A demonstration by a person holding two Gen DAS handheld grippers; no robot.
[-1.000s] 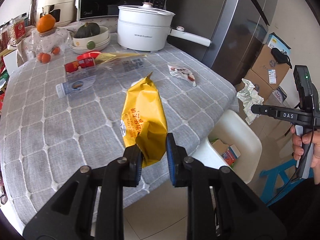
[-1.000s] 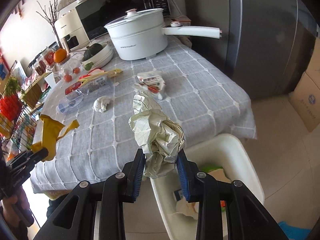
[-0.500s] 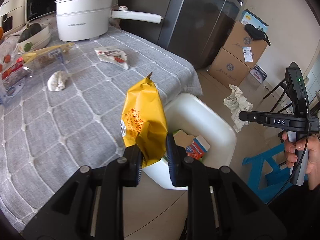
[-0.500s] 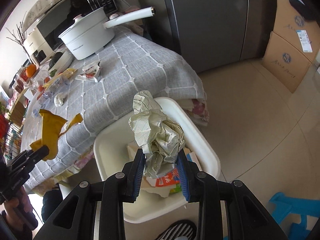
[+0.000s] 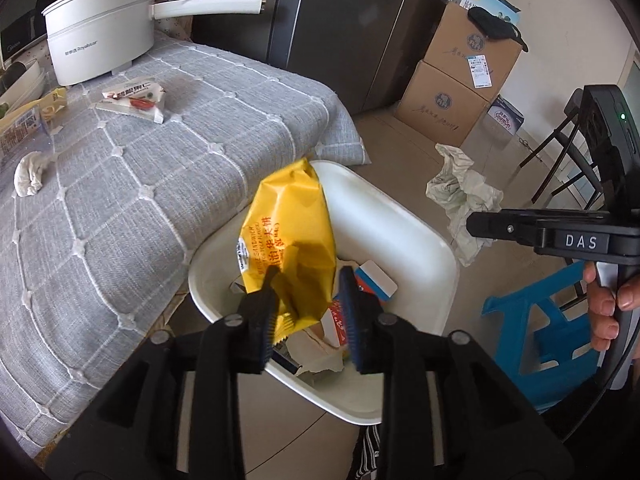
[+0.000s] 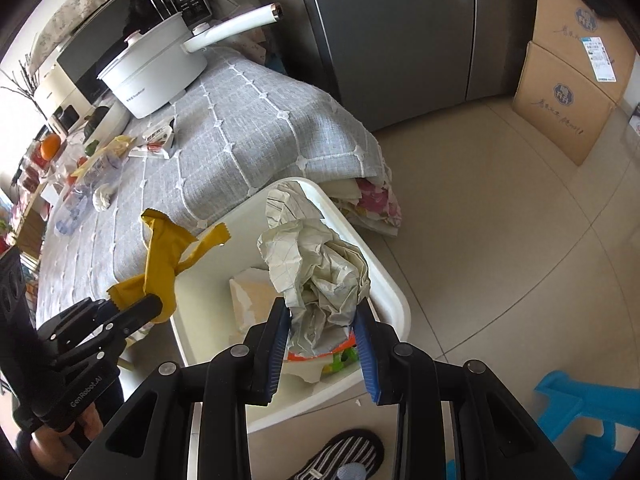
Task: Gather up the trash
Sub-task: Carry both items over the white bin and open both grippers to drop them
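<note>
My left gripper (image 5: 310, 308) hangs over the white trash bin (image 5: 404, 216) with its jaws parted; the yellow snack wrapper (image 5: 288, 240) rests against the left finger only. It also shows in the right wrist view (image 6: 160, 256). My right gripper (image 6: 322, 336) is over the same bin (image 6: 384, 276), jaws spread, with the crumpled pale paper (image 6: 316, 264) still between them. The bin holds cartons and paper scraps.
The grey-clothed table (image 5: 160, 160) carries a white pot (image 5: 100, 28), a white-red wrapper (image 5: 134, 96), a tissue ball (image 5: 28, 170) and more clutter at its far end. Cardboard boxes (image 5: 456, 80), a fridge and a blue stool (image 5: 540, 332) stand around the bin.
Both grippers moved from the table over the bin. Both sets of jaws have opened wider; the yellow wrapper now hangs loose at the left finger.
</note>
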